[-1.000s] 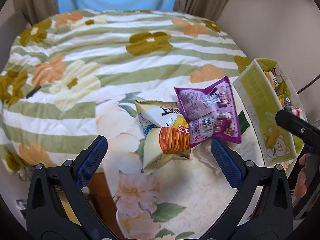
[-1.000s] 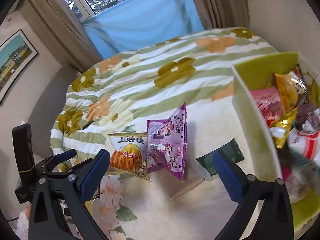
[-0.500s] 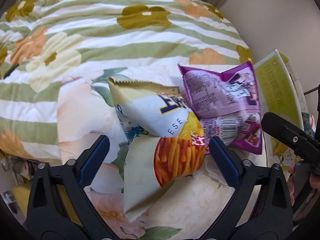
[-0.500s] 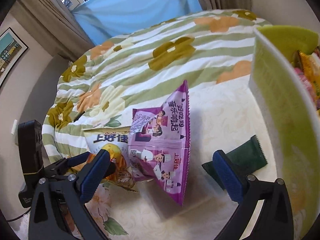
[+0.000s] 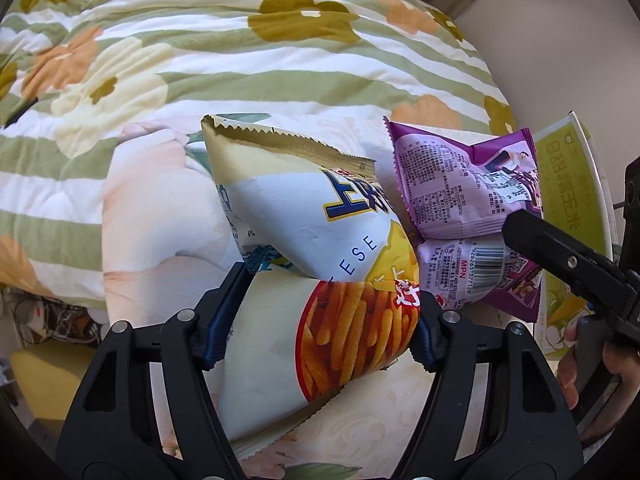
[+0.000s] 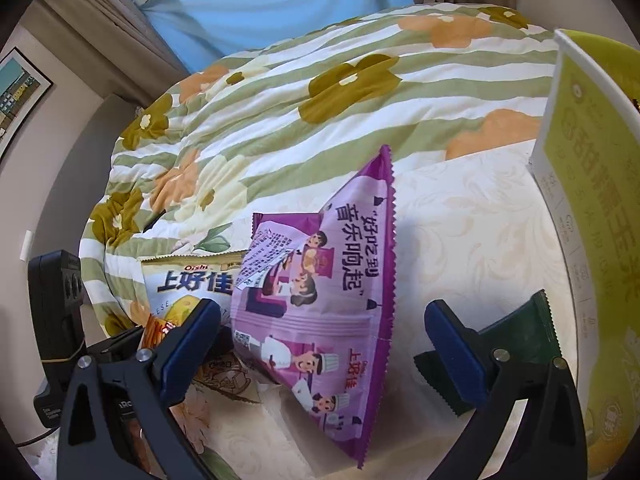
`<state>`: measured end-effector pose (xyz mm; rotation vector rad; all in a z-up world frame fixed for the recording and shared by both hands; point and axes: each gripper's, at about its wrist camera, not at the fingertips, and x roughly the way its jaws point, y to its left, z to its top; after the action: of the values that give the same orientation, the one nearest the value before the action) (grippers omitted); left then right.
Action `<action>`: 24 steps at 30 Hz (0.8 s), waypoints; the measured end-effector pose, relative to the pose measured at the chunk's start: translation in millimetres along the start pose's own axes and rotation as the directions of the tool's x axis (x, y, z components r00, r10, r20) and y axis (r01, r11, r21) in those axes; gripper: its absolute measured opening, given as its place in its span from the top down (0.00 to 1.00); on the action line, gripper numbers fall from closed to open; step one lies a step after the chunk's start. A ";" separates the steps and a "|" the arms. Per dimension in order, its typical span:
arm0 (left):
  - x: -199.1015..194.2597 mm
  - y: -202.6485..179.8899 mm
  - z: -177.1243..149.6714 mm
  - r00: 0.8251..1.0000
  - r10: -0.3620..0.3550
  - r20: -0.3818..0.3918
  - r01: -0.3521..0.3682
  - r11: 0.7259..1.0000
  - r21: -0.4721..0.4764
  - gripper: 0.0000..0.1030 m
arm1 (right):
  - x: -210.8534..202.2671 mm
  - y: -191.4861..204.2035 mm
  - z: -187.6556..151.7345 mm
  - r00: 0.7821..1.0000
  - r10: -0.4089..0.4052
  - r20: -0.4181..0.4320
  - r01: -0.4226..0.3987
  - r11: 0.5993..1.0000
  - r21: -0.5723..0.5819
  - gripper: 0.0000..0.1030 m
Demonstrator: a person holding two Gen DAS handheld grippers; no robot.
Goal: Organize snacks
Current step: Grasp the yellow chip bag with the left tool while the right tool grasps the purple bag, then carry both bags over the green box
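**Left pads close on the cheese-stick bag while the right straddles the purple one**

Nearest the left wrist camera, the left hand-held gripper (image 5: 322, 312) has just been closing its jaws, and its blue pads now press both sides of the crinkled white-and-yellow foil bag of cheese sticks (image 5: 320, 264). The bag buckles at the pinch, which suggests a grip at its lower half so that it can be lifted clear of its neighbour. It reads "Oishi", large blue Chinese characters, and part of "CHEESE" above a picture of orange sticks.

The right hand-held gripper (image 6: 324, 332) stands spread, with the puffy purple foil snack bag (image 6: 332, 312) between its pads. The left pad lies close to the bag's edge, the right pad well apart from it, so I judge this a grasp not yet made. The bag carries cartoon chefs and Chinese writing; its back, in the left view, shows a barcode and fine print too small to read. It leans against the cheese-stick bag.

Just beyond the right pad lies a flat dark green sachet (image 6: 516, 356). All three rest on a cream patterned cloth (image 6: 472, 240) on the bed. To the right stands the lime-green-and-white cardboard box (image 6: 588, 216), printed with Chinese characters, probably where the snacks go. Farther back spreads the green-striped floral quilt (image 6: 300, 120).
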<state>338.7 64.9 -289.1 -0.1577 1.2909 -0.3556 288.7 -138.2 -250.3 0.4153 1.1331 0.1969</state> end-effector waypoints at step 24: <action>-52.7 1.4 -14.6 0.994 0.068 0.083 -0.068 0.998 -0.003 0.35 | 5.2 16.5 3.2 0.999 0.016 -0.047 -0.018 0.999 -0.046 0.43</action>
<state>312.7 85.5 -245.6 -0.1267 1.2108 -0.2879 294.7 -122.1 -246.6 0.3807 1.1688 0.2487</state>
